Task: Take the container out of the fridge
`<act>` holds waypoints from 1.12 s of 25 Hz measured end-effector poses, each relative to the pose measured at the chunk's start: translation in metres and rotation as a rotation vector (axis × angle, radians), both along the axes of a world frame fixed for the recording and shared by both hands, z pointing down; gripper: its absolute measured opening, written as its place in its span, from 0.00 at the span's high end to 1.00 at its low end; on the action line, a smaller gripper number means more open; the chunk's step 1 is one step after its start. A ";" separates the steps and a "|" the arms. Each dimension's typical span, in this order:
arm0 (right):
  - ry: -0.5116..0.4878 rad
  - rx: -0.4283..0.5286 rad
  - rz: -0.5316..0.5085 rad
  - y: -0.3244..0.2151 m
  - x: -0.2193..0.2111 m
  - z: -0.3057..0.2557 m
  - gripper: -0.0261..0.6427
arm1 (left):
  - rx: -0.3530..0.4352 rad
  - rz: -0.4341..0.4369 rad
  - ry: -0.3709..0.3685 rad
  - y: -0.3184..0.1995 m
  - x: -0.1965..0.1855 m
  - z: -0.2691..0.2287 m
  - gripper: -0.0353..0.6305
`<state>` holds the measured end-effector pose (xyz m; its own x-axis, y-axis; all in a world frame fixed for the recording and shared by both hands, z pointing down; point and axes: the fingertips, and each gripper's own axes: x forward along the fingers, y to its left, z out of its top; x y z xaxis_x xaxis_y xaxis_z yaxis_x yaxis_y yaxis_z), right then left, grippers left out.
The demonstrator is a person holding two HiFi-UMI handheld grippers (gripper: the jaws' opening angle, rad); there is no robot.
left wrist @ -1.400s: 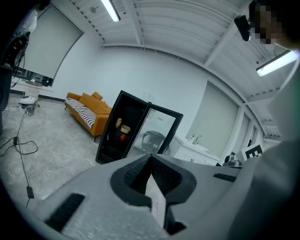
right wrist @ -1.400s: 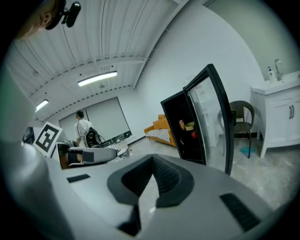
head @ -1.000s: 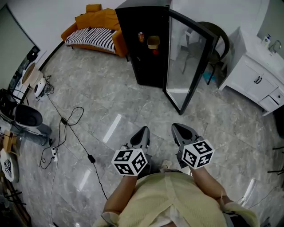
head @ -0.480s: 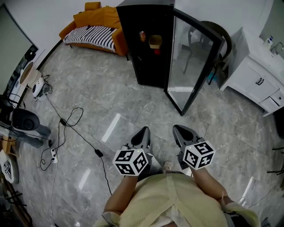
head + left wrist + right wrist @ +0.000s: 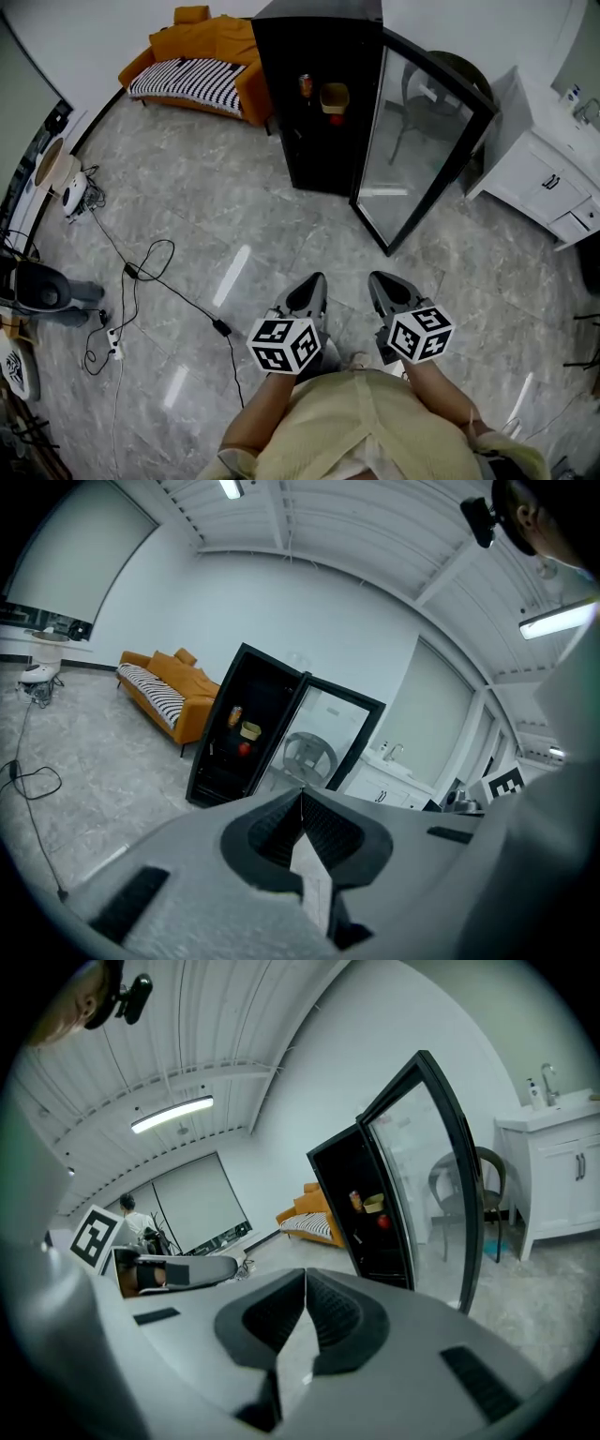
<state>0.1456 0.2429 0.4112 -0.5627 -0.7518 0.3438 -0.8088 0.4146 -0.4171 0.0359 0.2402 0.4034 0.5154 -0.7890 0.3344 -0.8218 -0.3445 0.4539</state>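
We hold the left tongs [image 5: 311, 287] and right tongs [image 5: 382, 283] side by side, each with its jaws pressed together and empty, over the grey floor [image 5: 281, 216]. A black cable [image 5: 159, 281] trails across the floor to the left. The fridge's glass door [image 5: 427, 131] stands open, its near edge just beyond the right tongs. Far ahead, inside the black fridge [image 5: 319, 150], the container [image 5: 335, 96] sits on a shelf, a can [image 5: 306, 84] to its left and a red item [image 5: 336, 118] below, well apart from both tongs.

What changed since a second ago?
The person has edged a little closer to the tall black fridge, carrying the left gripper and right gripper along. Both stay shut and empty; the glass door stays open, the yellowish container inside untouched.
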 end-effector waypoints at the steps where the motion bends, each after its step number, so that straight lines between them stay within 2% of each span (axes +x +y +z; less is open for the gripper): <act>1: -0.001 -0.002 0.005 -0.005 -0.001 0.000 0.92 | -0.002 0.009 0.001 -0.005 0.000 0.001 0.91; 12: -0.029 -0.027 0.016 -0.061 -0.028 0.002 0.92 | -0.026 0.031 0.014 -0.059 -0.020 0.004 0.91; 28: -0.020 -0.043 0.046 -0.119 -0.083 0.009 0.92 | -0.060 0.035 -0.005 -0.110 -0.084 0.016 0.91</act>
